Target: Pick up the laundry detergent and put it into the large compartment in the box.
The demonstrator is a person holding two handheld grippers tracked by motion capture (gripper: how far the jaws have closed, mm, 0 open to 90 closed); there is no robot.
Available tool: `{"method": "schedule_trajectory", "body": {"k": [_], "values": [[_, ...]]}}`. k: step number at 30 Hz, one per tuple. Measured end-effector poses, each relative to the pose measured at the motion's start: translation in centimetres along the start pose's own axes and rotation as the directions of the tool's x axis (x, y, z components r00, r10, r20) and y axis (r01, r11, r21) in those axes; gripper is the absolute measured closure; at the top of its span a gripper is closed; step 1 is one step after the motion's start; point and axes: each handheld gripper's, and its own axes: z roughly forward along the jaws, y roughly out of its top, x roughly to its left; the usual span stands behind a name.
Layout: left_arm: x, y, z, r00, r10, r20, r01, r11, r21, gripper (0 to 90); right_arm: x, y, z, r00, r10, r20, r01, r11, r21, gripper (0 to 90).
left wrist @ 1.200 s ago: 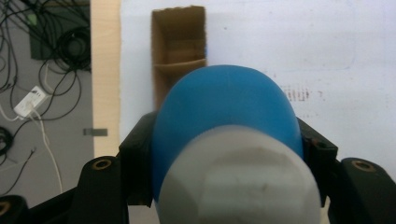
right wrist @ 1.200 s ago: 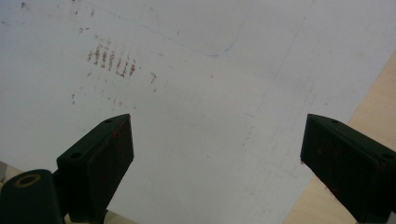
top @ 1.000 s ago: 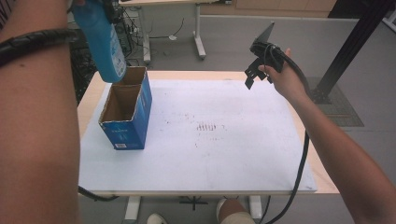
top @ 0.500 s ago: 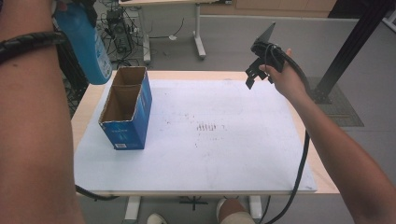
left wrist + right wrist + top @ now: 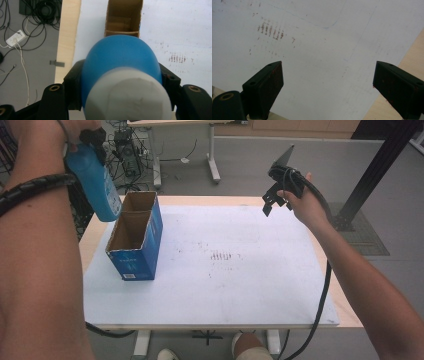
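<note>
Jaws of the left gripper point(image 5: 120, 82) clamp the blue plastic bottle with a white cap point(image 5: 120, 65) from both sides, cap toward the camera. In the high view the bottle point(image 5: 95, 182) hangs in the air, tilted, over the left table edge, just beside the open blue cardboard box point(image 5: 135, 240), whose brown inside is split into two compartments. The box stands on the white sheet covering the wooden table point(image 5: 250, 285), near faint reddish marks point(image 5: 222, 256). Farther right, the right gripper point(image 5: 272, 202) hovers above the sheet, jaws spread wide, nothing between them.
</note>
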Motion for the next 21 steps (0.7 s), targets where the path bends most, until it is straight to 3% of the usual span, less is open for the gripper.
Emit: {"method": "schedule_trajectory", "body": {"k": [4, 13, 21], "values": [[0.2, 0.2, 1.0, 1.0, 0.001, 0.0, -0.001, 0.9999, 0.014, 37.8, -0.1, 0.0, 0.1, 1.0, 0.004, 0.0, -0.004, 1.0, 0.003, 9.4], [0.8, -0.2, 2.3, 0.9999, -0.009, 0.005, 0.009, 0.9999, -0.01, 37.8, -0.3, 0.0, 0.5, 1.0, 0.003, -0.004, -0.003, 1.0, 0.004, 9.4], [0.7, 0.1, 3.9, 1.0, -0.008, 0.005, 0.008, 0.9999, 0.014, 37.8, -0.5, 0.0, 0.9, 0.9999, 0.006, -0.01, -0.006, 1.0, 0.005, 9.4]]}}
